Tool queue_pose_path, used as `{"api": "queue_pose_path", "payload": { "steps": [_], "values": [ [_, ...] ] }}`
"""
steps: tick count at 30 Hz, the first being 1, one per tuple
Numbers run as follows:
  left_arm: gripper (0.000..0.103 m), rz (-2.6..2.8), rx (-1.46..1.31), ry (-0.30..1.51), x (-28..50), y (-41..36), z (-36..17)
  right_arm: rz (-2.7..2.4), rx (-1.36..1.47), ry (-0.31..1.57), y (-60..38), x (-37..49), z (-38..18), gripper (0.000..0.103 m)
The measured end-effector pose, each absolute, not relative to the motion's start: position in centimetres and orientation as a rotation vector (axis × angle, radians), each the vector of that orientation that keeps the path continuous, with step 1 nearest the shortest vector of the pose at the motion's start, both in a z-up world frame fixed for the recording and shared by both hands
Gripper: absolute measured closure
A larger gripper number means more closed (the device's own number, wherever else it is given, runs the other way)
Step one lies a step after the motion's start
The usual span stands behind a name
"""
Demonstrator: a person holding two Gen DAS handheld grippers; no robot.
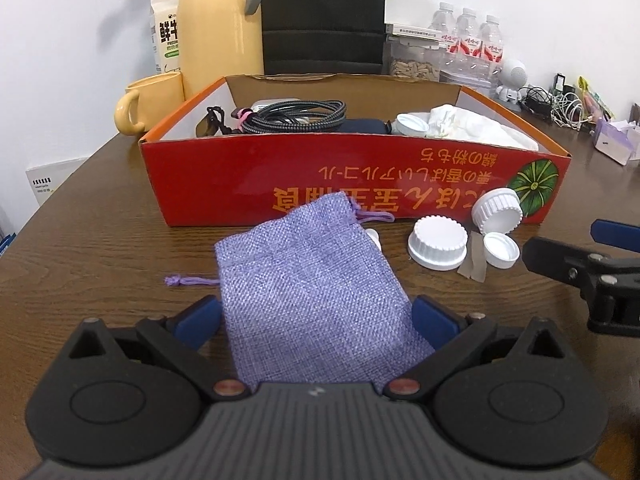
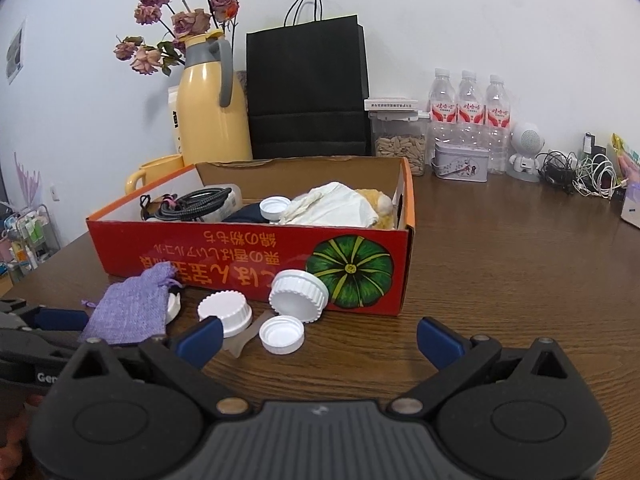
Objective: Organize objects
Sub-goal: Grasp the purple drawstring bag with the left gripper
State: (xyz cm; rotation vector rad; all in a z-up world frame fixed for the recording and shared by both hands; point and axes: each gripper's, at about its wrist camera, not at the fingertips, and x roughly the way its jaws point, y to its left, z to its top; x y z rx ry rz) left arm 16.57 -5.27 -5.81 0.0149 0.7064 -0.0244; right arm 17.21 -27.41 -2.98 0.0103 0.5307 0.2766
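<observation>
1. My left gripper [image 1: 316,320]: jaws spread, straddling the purple pouch [image 1: 308,292], not pinching.
2. My right gripper [image 2: 320,340]: jaws spread, empty.
3. Pouch lies on the worktop [image 2: 500,280] just before the red box [image 1: 352,184], white caps [image 1: 438,248] beside.

Right tool [image 2: 318,338] gapes wide over the table [image 2: 500,280]. Red box [image 2: 240,264] at 12 o'clock, cables and cloth inside. Three white lids [image 2: 281,335] just before it. Purple pouch [image 2: 130,308] at 10 o'clock, left tool [image 2: 60,318] touching it.
</observation>
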Motion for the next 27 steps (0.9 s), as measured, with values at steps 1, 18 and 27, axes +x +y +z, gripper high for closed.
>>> {"api": "queue_pose_path", "payload": {
  "steps": [1,18,27],
  "values": [
    [0.002,-0.030,0.016,0.703,16.5,-5.2,-5.8,0.276,0.011,0.532,-27.4,17.2,-3.0,0.000],
    [0.090,-0.164,-0.010,0.614,13.2,-3.4,-4.4,0.264,0.024,0.548,-27.5,17.5,-3.1,0.000],
    [0.091,-0.113,-0.034,0.548,12.3,-1.5,-2.2,0.263,-0.013,0.581,-26.8,17.9,-3.4,0.001]
  ]
}}
